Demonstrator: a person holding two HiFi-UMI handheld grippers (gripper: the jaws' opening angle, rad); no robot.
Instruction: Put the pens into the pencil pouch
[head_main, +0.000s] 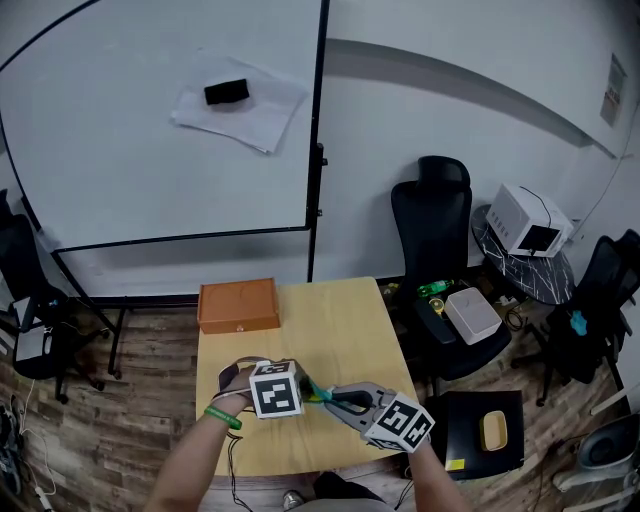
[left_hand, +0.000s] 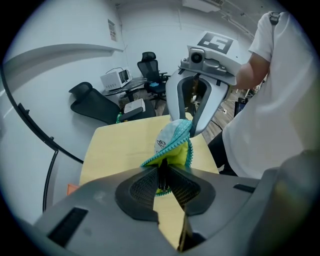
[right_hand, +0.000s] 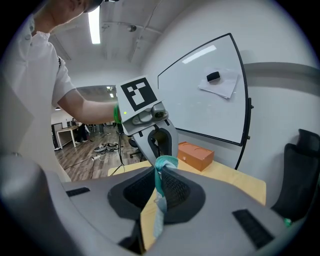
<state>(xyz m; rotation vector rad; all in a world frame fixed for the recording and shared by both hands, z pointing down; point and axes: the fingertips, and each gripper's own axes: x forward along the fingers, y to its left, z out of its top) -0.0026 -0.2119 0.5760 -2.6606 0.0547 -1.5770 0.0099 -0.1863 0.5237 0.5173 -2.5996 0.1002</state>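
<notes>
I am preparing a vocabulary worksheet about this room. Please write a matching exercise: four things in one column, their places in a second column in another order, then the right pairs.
Things
1. pencil pouch
2. orange box
3. black eraser
4. white appliance

Places
A. on a paper sheet on the whiteboard
B. on the round side table
C. held between the left gripper and the right gripper
D. at the far end of the wooden table

Pairs: 1-C; 2-D; 3-A; 4-B
</notes>
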